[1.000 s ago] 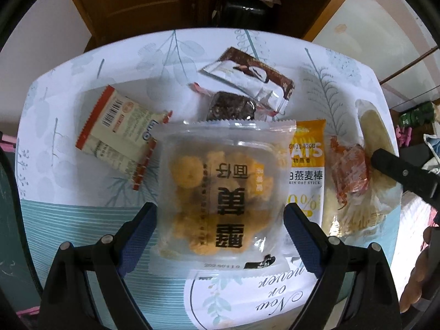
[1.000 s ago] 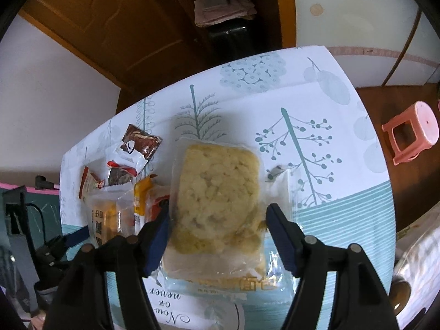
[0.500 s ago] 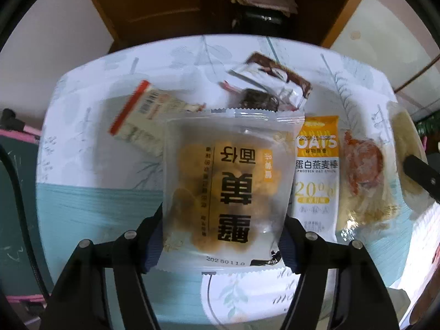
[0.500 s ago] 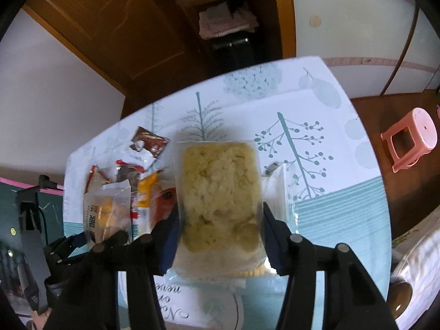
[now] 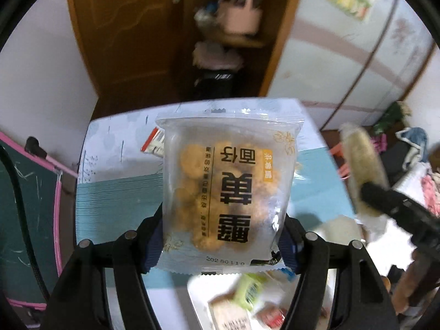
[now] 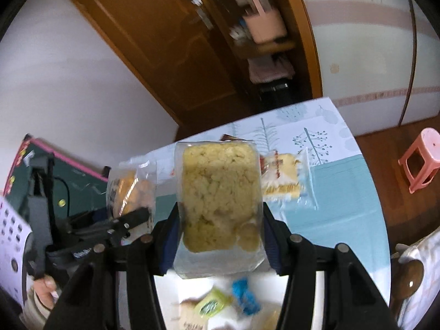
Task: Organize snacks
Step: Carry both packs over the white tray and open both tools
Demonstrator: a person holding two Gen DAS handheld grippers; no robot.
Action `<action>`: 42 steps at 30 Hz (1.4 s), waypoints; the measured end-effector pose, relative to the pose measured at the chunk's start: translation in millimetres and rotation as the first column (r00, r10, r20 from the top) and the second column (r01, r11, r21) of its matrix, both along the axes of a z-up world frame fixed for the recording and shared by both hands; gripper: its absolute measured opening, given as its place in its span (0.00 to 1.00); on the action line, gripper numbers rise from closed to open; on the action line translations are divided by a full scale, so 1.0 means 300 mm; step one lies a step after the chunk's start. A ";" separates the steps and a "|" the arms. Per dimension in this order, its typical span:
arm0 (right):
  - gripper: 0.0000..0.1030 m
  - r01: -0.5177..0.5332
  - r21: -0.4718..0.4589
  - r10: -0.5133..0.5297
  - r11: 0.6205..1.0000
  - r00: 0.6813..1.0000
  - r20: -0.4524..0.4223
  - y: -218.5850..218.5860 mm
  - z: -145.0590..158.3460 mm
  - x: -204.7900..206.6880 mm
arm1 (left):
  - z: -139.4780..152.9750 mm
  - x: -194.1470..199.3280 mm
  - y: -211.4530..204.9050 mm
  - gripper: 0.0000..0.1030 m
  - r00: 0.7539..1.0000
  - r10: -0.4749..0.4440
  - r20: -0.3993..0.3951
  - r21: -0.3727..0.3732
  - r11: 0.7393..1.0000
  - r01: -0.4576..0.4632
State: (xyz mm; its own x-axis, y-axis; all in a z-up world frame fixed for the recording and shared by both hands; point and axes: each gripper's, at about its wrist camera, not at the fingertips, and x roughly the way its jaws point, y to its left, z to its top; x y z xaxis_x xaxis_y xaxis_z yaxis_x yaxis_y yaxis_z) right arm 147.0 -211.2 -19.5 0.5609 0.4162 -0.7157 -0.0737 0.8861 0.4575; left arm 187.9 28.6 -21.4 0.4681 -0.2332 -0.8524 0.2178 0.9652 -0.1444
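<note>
The left gripper (image 5: pixel 222 243) pinches a clear bag of golden puffs (image 5: pixel 229 192) between its fingers, up above the table (image 5: pixel 115 198); the right gripper (image 6: pixel 220 236) pinches a clear pack of yellow crumbly snack (image 6: pixel 220 200), also in the air; more snacks (image 6: pixel 283 181) lie on the table below.

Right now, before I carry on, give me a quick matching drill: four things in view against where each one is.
Things:
1. frosted cookie pack
2. pale rice-crisp pack
3. cake slice packet
4. pink stool

Places:
A. on the floor
B. lying on the tablecloth
C. in the right gripper
D. in the left gripper

Pairs: 1-D, 2-C, 3-B, 4-A
</note>
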 end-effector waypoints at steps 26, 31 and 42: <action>0.52 0.085 -0.095 -0.061 0.992 0.970 0.236 -0.048 0.079 -0.607 | -0.064 -0.623 -0.121 0.67 0.992 -0.069 0.101 0.077 0.995 0.062; 0.52 0.078 -0.122 -0.057 0.989 0.984 0.171 -0.044 0.010 -0.609 | -0.124 -0.639 -0.146 0.67 0.995 -0.083 0.062 0.108 0.991 0.076; 0.52 0.027 -0.173 -0.014 0.984 0.997 0.074 -0.018 -0.104 -0.615 | -0.163 -0.632 -0.167 0.67 0.997 -0.078 0.017 0.123 0.989 0.076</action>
